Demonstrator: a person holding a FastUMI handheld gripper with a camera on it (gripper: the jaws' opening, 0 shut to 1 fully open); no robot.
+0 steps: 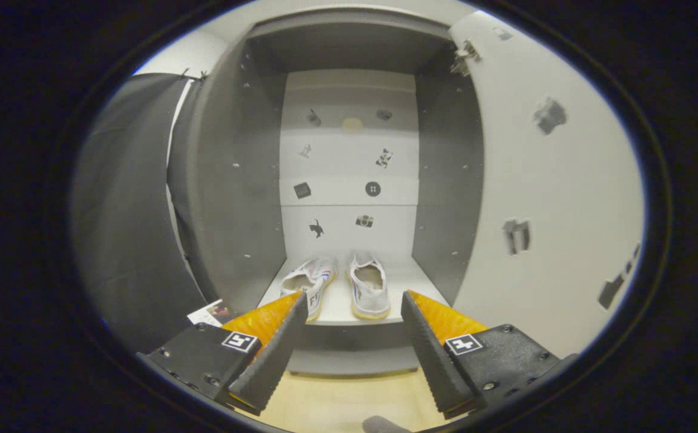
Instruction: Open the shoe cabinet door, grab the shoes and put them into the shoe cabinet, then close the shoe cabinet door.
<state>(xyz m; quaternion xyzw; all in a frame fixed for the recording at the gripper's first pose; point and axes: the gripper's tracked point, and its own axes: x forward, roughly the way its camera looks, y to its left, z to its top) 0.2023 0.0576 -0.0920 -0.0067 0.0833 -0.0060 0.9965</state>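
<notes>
Your gripper (pixel 355 310) sits with its two ribbed fingers (pixel 276 349) spread wide apart and nothing between them but bare space. Below and between the fingers you look down on a pale wooden floor (pixel 342 397), which runs up to the grey base panel of the cabinet.

Just beyond the fingertips, the pair of white canvas low-top shoes (pixel 339 285) rests on the white bottom shelf (pixel 406 279) of the grey shoe cabinet (pixel 234 180). Both shoes lie near the shelf's front edge with heels toward you and toes pointing at the back wall. The left shoe (pixel 311 282) carries red and blue stripes on its side, leans a little outward, and its heel is partly covered by your left fingertip. The right shoe (pixel 370 288) stands level, showing its open collar and a yellowish rubber sole. The two shoes lie just beside each other, apart by a narrow gap, and fall within the span of your fingers.

Farther in, the cabinet's white back wall (pixel 349 174) bears small dark stickers in rows. The light grey cabinet door (pixel 541 198) stands swung open on the right, its hinge visible at the top.
</notes>
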